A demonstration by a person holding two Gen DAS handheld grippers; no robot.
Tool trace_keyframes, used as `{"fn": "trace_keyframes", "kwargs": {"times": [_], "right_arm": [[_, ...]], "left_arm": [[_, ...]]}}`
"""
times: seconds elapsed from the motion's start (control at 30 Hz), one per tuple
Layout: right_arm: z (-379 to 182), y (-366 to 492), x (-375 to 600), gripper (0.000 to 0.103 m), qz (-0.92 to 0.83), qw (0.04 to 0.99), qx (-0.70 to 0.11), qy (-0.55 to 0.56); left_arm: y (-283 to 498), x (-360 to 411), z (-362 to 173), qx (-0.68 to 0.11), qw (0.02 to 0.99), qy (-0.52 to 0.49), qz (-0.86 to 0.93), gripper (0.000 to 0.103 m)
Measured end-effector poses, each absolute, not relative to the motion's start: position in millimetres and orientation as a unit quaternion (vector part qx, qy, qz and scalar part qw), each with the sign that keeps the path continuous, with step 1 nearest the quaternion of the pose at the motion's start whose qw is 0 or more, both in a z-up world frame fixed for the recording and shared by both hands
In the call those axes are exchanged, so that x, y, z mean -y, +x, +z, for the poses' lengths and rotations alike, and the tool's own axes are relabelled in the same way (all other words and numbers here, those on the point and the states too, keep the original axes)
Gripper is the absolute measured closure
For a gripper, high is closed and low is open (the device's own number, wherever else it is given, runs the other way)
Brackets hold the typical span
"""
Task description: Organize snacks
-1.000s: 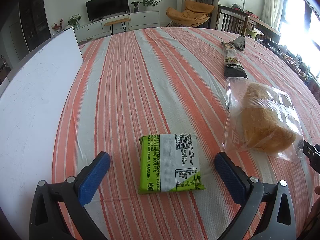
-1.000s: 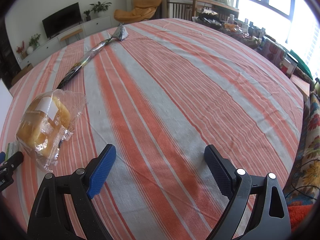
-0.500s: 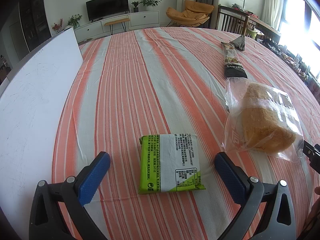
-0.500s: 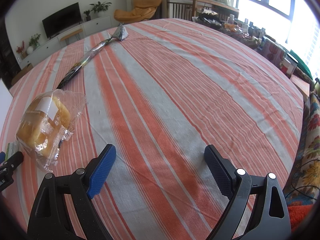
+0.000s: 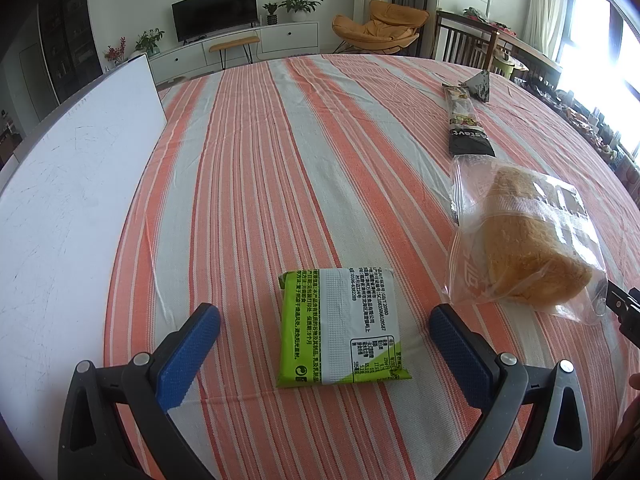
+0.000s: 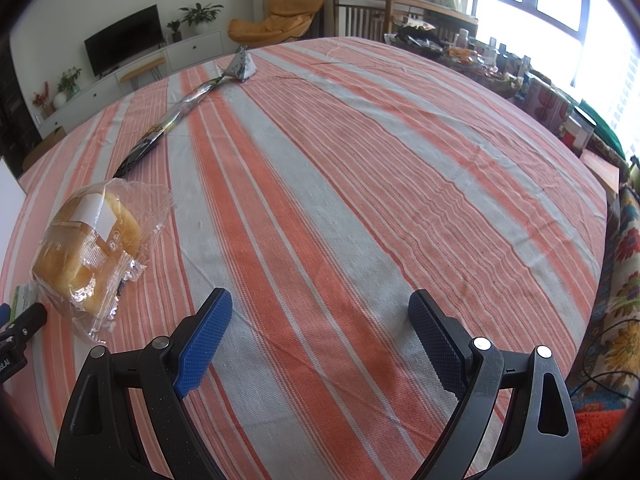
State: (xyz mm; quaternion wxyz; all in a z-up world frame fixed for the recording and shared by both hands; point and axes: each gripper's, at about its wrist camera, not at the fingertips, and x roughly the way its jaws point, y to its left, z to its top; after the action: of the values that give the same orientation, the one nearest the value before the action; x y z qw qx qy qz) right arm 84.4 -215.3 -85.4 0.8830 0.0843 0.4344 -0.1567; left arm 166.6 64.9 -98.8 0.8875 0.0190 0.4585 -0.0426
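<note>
A flat green and white snack packet point(image 5: 340, 326) lies on the striped tablecloth, between the wide-open jaws of my left gripper point(image 5: 325, 320), which is empty. A bread loaf in a clear bag point(image 5: 528, 248) lies to its right; it also shows in the right wrist view point(image 6: 90, 248). A long dark snack stick packet point(image 5: 466, 124) lies farther back, seen too in the right wrist view point(image 6: 168, 126), with a small silver pyramid packet point(image 6: 242, 66) at its far end. My right gripper point(image 6: 320, 318) is open and empty over bare cloth, right of the bread.
A white board point(image 5: 68, 184) covers the table's left side. The round table's edge point(image 6: 600, 216) curves at the right, with cluttered shelves and boxes point(image 6: 552, 104) beyond. Chairs and a TV stand at the back of the room.
</note>
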Motion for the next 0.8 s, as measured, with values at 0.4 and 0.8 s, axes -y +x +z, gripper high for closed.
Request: {"fn": "trace_keyframes", "kwargs": {"times": [0.4, 0.8], "right_arm": [[-85.3, 84.5, 215.3, 0.010, -0.157, 0.883, -0.434, 0.084], [-78.4, 77.2, 229.6, 0.011, -0.119, 0.889, -0.418, 0.145]], "left_arm": [[166.6, -64.8, -98.7, -0.459, 0.887, 0.019, -0.043, 0.000], [166.6, -64.9, -98.7, -0.458, 0.887, 0.019, -0.043, 0.000]]}}
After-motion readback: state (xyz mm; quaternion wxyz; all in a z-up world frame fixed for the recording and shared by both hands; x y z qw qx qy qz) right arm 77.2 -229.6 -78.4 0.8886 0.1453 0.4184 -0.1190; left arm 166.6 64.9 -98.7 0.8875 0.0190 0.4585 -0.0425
